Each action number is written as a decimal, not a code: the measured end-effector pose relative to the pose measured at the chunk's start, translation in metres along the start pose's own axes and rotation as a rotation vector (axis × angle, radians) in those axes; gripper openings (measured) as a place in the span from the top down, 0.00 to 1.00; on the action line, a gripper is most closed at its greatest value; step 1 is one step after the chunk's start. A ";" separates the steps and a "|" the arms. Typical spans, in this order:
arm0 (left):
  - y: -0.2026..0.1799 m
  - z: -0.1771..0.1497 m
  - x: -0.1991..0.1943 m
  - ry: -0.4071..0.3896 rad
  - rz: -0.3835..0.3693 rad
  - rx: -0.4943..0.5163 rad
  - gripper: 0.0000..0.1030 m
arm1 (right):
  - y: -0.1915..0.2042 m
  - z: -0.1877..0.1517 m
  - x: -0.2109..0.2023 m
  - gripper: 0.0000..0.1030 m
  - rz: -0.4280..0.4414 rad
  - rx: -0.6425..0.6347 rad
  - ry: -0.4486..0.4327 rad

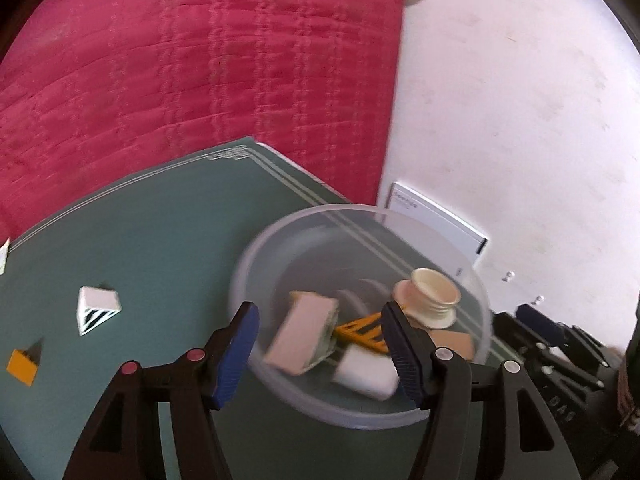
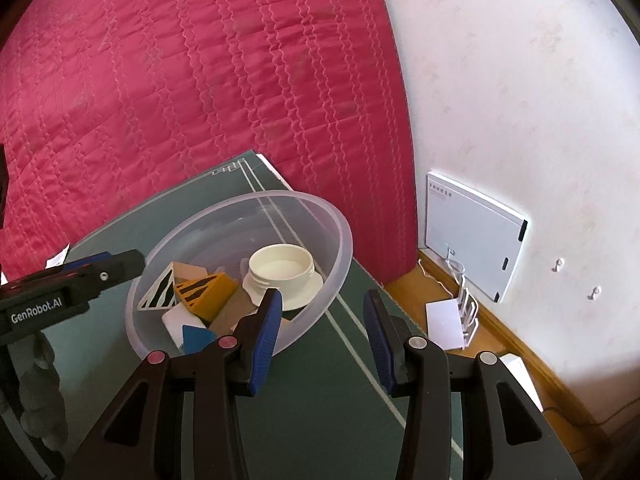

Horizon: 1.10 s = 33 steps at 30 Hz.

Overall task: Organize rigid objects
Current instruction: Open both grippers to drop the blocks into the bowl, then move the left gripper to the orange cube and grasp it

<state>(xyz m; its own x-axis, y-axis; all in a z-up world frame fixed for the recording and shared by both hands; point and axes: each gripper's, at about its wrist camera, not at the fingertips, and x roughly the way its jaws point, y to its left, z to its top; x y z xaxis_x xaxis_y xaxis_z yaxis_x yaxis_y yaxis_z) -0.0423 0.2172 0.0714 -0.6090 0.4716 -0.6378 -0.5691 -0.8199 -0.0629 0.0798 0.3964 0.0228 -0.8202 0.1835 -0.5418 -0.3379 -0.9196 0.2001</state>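
A clear plastic bowl point(image 1: 320, 210) stands on a green mat point(image 1: 140, 240) and holds several pieces: a beige block point(image 1: 304, 336), a yellow wedge with black stripes point(image 1: 360, 332), a white block point(image 1: 366, 372) and a cream threaded lid point(image 1: 430, 296). My left gripper point(image 1: 320, 312) hovers open over the bowl, its pads clear of the blurred beige block. Left of the bowl, a white block with black stripes point(image 1: 96, 308) and a small orange block point(image 1: 22, 364) lie on the mat. My right gripper point(image 2: 322, 296) stands open and empty at the right side of the bowl point(image 2: 344, 232).
A red quilted cover point(image 2: 200, 80) lies behind the mat. To the right are a white wall point(image 2: 520, 80) with a white panel point(image 2: 472, 232), a wooden floor strip point(image 2: 500, 332) and a white rack point(image 2: 464, 312). A white scrap point(image 1: 3, 256) sits at the mat's left edge.
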 end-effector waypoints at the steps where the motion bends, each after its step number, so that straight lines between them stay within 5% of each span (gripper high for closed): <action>1: 0.004 -0.001 -0.001 -0.001 0.009 -0.009 0.34 | 0.002 -0.001 0.000 0.57 0.002 -0.003 0.001; 17: 0.072 -0.028 -0.032 -0.010 0.169 -0.115 0.26 | 0.020 -0.003 -0.010 0.53 0.052 -0.049 -0.009; 33: 0.179 -0.058 -0.066 -0.004 0.376 -0.298 0.25 | 0.067 -0.010 -0.013 0.46 0.124 -0.114 0.000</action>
<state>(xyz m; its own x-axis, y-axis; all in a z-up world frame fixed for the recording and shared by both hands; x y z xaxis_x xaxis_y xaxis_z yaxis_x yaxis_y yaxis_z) -0.0720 0.0210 0.0581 -0.7445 0.1249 -0.6558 -0.1260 -0.9910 -0.0457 0.0721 0.3290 0.0349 -0.8526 0.0657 -0.5185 -0.1791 -0.9687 0.1717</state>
